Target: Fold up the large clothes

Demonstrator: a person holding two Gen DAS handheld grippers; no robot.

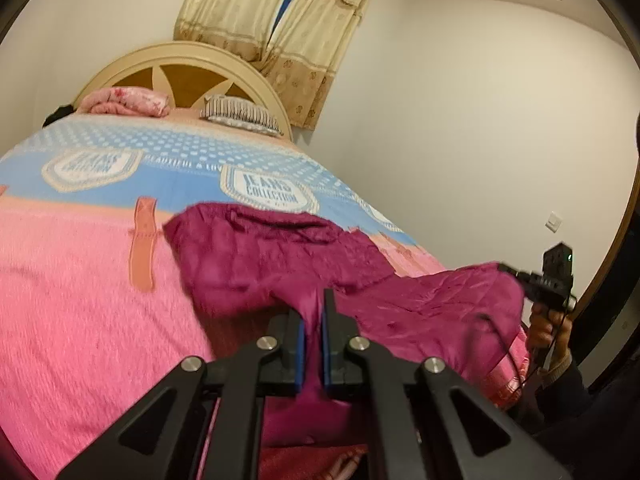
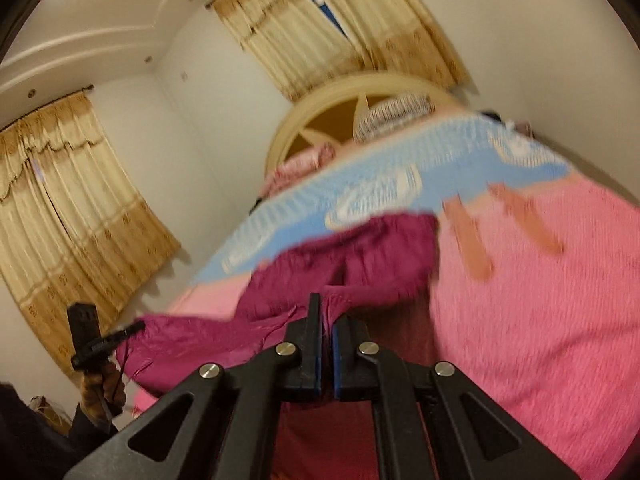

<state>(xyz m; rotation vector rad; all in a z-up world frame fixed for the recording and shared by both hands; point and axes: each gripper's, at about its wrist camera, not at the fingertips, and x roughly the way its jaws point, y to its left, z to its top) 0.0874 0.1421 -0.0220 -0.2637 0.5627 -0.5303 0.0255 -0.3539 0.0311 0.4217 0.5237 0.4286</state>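
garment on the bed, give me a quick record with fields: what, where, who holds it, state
what: magenta garment
where: on the pink and blue bedspread, near the foot of the bed
left gripper: jaws shut on a pinch of the garment
right gripper: jaws shut on another part of its near edge
state: crumpled, not yet folded, near edge lifted
also there: striped pillow, pink blanket at the headboard

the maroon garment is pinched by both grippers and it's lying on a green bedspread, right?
Not quite. The maroon garment is pinched by both the left gripper and the right gripper, but the bedspread under it is pink with a blue band, not green. The left wrist view shows this most clearly.
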